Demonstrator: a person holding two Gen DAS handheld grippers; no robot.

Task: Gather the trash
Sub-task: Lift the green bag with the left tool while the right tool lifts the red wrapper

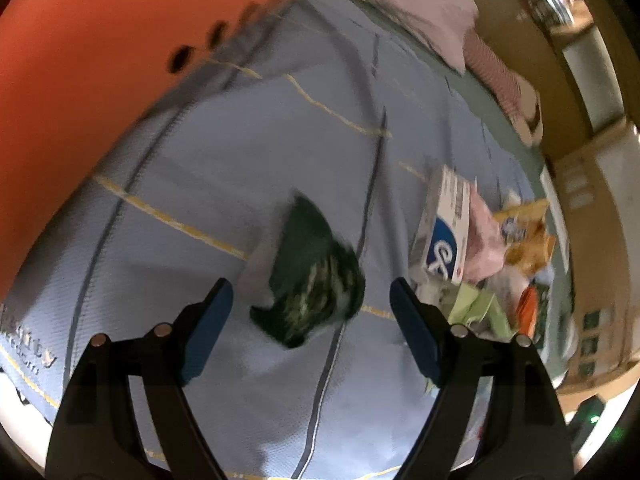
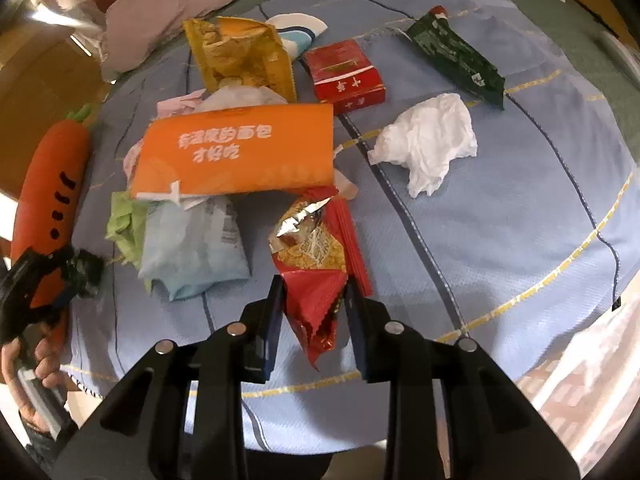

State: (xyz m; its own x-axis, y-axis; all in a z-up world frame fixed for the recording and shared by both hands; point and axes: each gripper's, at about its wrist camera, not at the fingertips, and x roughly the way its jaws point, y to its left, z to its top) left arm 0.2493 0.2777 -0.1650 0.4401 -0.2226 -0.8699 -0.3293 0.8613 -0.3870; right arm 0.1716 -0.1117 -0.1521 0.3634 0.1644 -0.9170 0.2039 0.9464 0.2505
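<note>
My left gripper [image 1: 310, 312] is open, its blue pads on either side of a dark green wrapper [image 1: 310, 280] that looks blurred, just in front of the fingers above the blue bedspread [image 1: 200, 160]. My right gripper [image 2: 314, 292] is shut on a red snack bag [image 2: 312, 268] with a foil opening. Beyond it lies a trash pile: an orange bread bag [image 2: 240, 152], a yellow bag [image 2: 244, 56], a pale blue wrapper [image 2: 196, 244], a red box [image 2: 344, 76], a white tissue [image 2: 428, 144] and another dark green wrapper [image 2: 456, 56]. The left gripper also shows at the left of the right wrist view [image 2: 60, 272].
An orange carrot plush [image 2: 48, 184] lies along the left side of the bed, also in the left wrist view [image 1: 100, 60]. A pillow [image 2: 168, 4] lies at the head. A white and blue box [image 1: 444, 224] stands by the pile in the left wrist view.
</note>
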